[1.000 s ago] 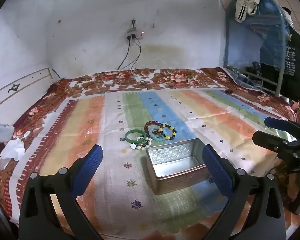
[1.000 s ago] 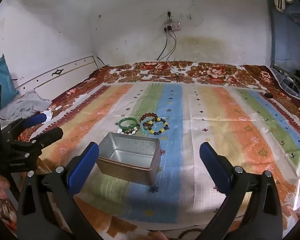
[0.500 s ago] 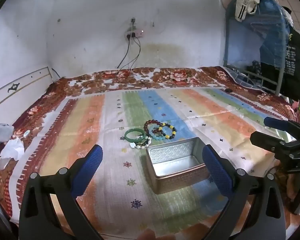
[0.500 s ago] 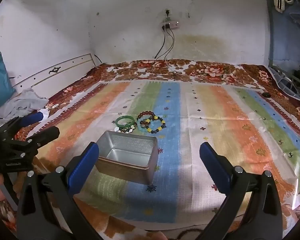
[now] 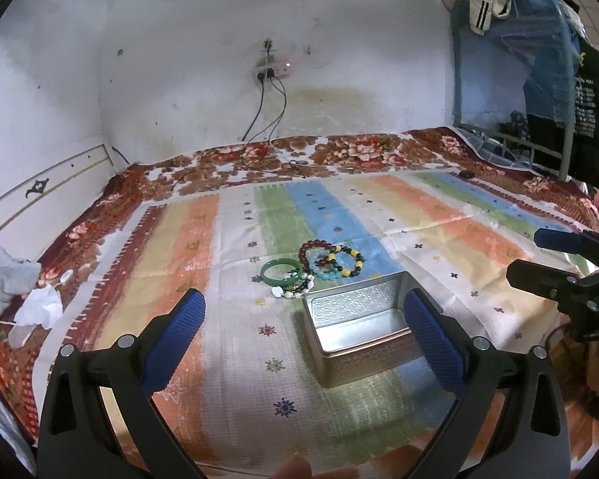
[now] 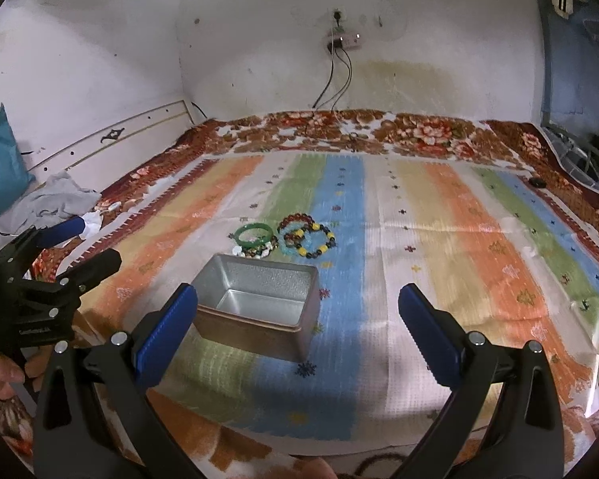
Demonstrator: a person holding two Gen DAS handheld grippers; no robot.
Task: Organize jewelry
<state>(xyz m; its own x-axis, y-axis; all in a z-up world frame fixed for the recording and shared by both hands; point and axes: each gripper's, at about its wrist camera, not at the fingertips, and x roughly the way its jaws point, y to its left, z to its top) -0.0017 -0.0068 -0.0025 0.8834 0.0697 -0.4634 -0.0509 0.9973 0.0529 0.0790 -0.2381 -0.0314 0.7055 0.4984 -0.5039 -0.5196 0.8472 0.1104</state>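
The bracelets lie in a small group on the striped cloth [image 5: 439,215] that covers the bed, near the middle of it. A green bangle [image 5: 280,272] is on the left of the group, a dark red bead bracelet [image 5: 314,248] and a black and yellow bead bracelet [image 5: 347,257] overlap on the right, and a light blue bead bracelet [image 5: 326,273] lies partly under them. A strand with white pieces [image 5: 289,289] touches the green bangle on the near side. Just in front of the group stands an open metal tin [image 5: 359,319], with nothing in it. The left gripper [image 5: 303,339] hovers above the cloth before the tin, its jaws wide apart and holding nothing. The right gripper [image 6: 297,327] is also above the cloth, with jaws wide apart and without any load. A grey garment [image 6: 52,203] lies at the bed's left edge.
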